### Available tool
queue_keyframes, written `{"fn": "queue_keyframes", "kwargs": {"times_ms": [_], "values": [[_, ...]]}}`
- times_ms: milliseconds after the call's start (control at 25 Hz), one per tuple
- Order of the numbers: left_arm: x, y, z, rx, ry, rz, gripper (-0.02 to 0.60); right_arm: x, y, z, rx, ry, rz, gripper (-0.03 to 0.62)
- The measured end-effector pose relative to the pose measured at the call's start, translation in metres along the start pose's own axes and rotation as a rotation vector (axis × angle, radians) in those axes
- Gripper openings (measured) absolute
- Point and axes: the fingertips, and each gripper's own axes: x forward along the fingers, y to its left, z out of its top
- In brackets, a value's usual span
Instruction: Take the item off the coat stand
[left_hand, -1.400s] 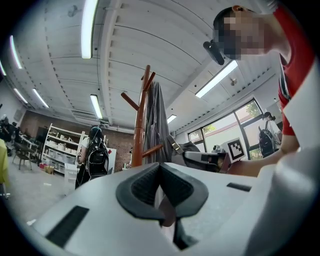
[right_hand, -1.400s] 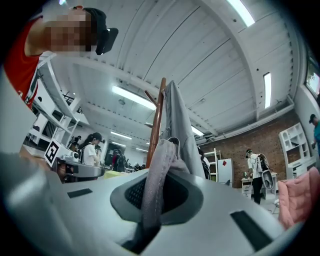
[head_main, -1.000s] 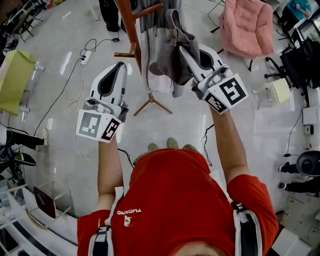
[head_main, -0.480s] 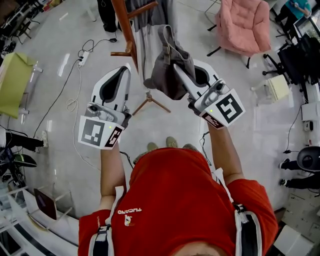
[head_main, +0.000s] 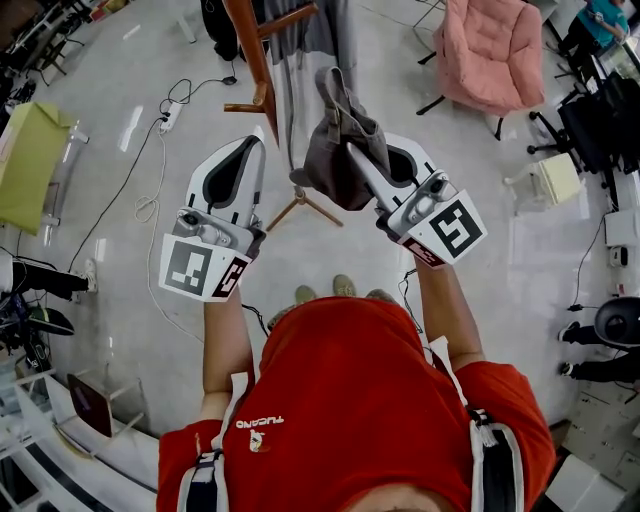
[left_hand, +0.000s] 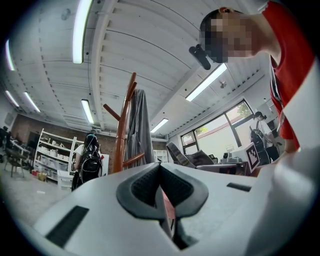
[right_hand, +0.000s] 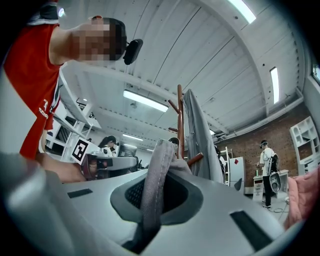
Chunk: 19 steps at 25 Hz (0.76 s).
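Right gripper (head_main: 355, 160) clamped on grey bag (head_main: 322, 150) — just beside coat stand (head_main: 250, 45), left gripper (head_main: 245, 148) jaws together, holding nothing

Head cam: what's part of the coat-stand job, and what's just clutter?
Job: grey bag; right gripper, shut on its strap; coat stand; left gripper, shut, empty.
Lying about: grey garment on the stand; pink chair; power strip on the floor.

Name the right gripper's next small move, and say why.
Probably draw the right gripper back toward the body, jaws shut. It grips the grey bag by its strap, and the bag looks free of the coat stand but hangs close beside the grey garment on it.
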Motion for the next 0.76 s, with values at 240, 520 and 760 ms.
{"fn": "queue_keyframes", "kwargs": {"times_ms": [240,520,760], "values": [[-0.001,0.0025,0.0016,0.005,0.001,0.005,0.009,0.0011,-0.0014,-0.0002,0.005,-0.003,0.007,0.028],[-0.0031,0.0001,0.0016,0.009,0.008,0.004,0.009,0.0006,-0.0017,-0.0004,0.012,-0.001,0.012,0.028],[-0.0015,0.0025,-0.0014,0.005,0.01,0.007,0.009,0.0028,-0.0039,-0.0036,0.017,0.0,0.02,0.028]]}}
